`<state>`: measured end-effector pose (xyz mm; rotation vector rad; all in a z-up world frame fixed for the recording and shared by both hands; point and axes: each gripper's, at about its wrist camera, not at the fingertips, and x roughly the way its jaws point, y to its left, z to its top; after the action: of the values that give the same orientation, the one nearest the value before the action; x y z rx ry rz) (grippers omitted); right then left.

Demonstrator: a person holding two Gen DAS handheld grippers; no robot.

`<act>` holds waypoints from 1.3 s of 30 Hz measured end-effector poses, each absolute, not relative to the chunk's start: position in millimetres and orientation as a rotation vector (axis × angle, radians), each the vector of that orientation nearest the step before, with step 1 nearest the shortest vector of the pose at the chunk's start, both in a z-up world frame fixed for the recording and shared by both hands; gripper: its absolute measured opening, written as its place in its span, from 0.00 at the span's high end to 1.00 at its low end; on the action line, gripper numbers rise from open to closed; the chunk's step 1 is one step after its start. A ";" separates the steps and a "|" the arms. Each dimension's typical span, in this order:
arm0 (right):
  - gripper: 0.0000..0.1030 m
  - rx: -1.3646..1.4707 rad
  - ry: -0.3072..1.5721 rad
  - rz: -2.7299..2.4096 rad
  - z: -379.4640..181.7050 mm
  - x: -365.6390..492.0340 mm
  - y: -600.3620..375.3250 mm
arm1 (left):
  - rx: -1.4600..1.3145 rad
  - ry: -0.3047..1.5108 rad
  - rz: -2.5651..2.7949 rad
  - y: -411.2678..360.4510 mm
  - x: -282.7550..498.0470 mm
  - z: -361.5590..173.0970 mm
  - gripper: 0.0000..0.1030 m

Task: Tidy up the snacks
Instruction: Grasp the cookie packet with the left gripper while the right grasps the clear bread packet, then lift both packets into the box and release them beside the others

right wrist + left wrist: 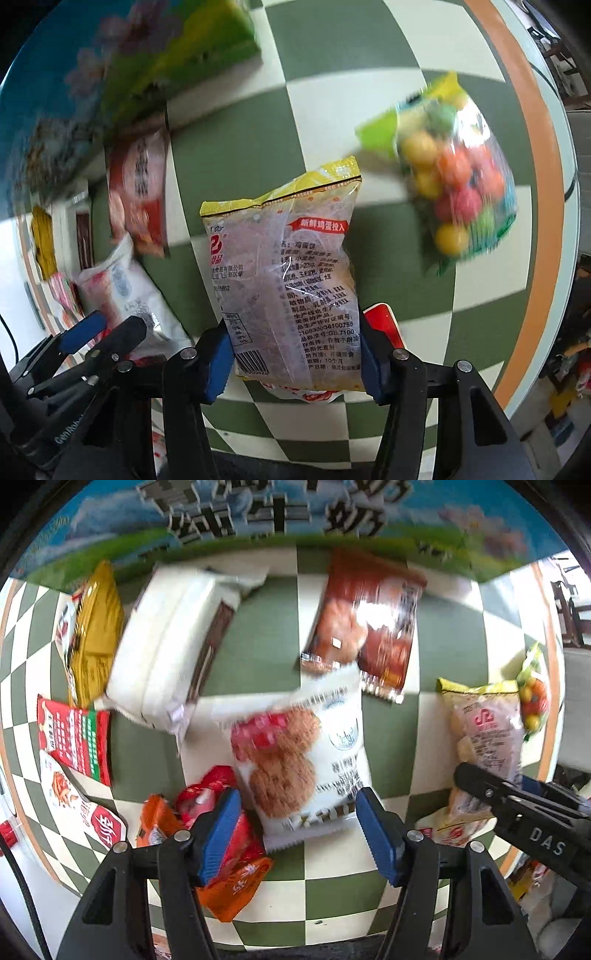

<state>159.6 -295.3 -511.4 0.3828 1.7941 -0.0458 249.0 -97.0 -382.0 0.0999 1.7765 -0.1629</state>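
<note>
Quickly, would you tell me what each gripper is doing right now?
Left gripper: open, above the white cookie packet.
Right gripper: shut on the yellow-topped egg-biscuit bag.

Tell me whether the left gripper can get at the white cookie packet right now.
Probably yes. The left gripper is open, its blue pads either side of the white cookie packet, whose near end lies between them. Nothing lies on top of that end.

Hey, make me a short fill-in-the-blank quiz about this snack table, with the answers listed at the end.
1. The right gripper has the yellow-topped egg biscuit bag between its ____ pads.
2. The tablecloth is checkered green and ____.
3. The left gripper is ____, above the white cookie packet.
4. The clear bag holds colourful ____ candies.

Answers: blue; white; open; round
</note>
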 end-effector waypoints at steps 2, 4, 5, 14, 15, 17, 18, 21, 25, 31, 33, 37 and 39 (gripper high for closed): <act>0.42 0.361 1.791 -0.044 -512.6 153.2 -292.6 | 0.103 1.789 -0.169 -102.0 241.5 -389.9 0.39; 0.41 0.350 1.785 -0.042 -514.2 147.5 -288.9 | 0.065 1.800 -0.164 -96.6 241.4 -394.2 0.39; 0.40 0.354 1.786 -0.043 -514.3 147.0 -287.8 | 0.051 1.808 -0.165 -94.4 242.4 -397.0 0.39; 0.34 0.339 1.798 -0.044 -533.7 149.2 -264.2 | 0.047 1.812 -0.152 -75.3 261.2 -410.5 0.39; 0.34 0.333 1.795 -0.048 -535.3 148.5 -261.9 | 0.051 1.808 -0.149 -76.7 265.4 -409.6 0.42; 0.34 0.329 1.779 -0.056 -538.3 144.9 -260.4 | 0.061 1.785 -0.136 -80.3 262.6 -397.1 0.48; 0.35 0.330 1.772 -0.061 -539.1 142.1 -253.0 | 0.068 1.774 -0.133 -99.1 266.7 -389.4 0.52; 0.43 0.318 1.751 -0.054 -533.4 131.5 -247.8 | 0.085 1.742 -0.137 -103.7 266.6 -376.8 0.63; 0.50 0.321 1.729 -0.040 -519.1 118.9 -250.3 | 0.081 1.727 -0.150 -102.6 266.9 -363.9 0.70; 0.51 0.373 1.723 -0.016 -513.0 110.2 -247.8 | -0.026 1.789 -0.173 -74.3 277.6 -379.4 0.61; 0.51 0.383 1.731 -0.004 -514.2 108.4 -246.9 | -0.074 1.819 -0.179 -67.6 280.1 -398.9 0.40; 0.51 0.400 1.742 -0.009 -519.9 109.3 -256.2 | -0.129 1.834 -0.168 -61.9 289.4 -409.1 0.32; 0.51 0.413 1.751 -0.015 -524.3 109.3 -261.4 | -0.101 1.832 -0.166 -69.3 294.7 -412.3 0.26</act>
<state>109.3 -261.4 -524.3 0.4130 1.7508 -0.0153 294.7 -69.3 -412.3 -0.1012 1.8322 -0.1661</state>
